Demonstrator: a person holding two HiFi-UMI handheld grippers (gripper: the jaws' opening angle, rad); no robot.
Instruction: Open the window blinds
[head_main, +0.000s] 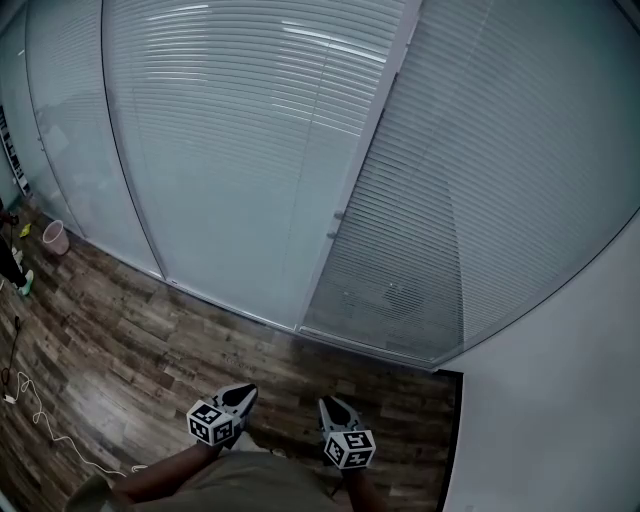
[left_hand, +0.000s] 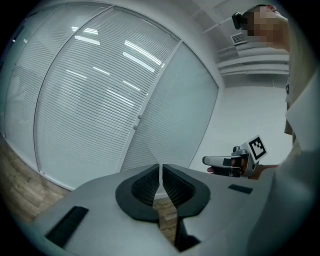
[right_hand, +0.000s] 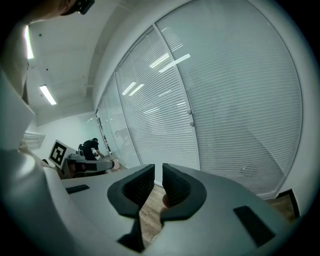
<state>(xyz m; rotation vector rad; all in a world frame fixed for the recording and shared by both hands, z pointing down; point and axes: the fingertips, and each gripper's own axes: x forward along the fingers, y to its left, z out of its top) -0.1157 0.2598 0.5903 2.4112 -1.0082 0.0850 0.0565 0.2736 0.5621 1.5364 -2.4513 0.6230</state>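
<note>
Your left gripper (head_main: 243, 393) sits at the bottom centre of the head view. Its jaws are brought together with only a hairline slit between them, and they hold nothing. Your right gripper (head_main: 331, 405) is just beside it to the right, its jaws a narrow gap apart and also empty. Both point up the frame toward the window blinds (head_main: 250, 150), which fill the upper two thirds of the frame, well apart from either gripper. The pale horizontal slats are down, covering tall panes divided by a slanting white frame (head_main: 365, 160). Dark wood floor (head_main: 120, 340) runs across the lower left, with a pink bin (head_main: 56, 237) at the left edge and a loose white cable (head_main: 45, 425). A plain white wall (head_main: 560, 400) fills the lower right.
</note>
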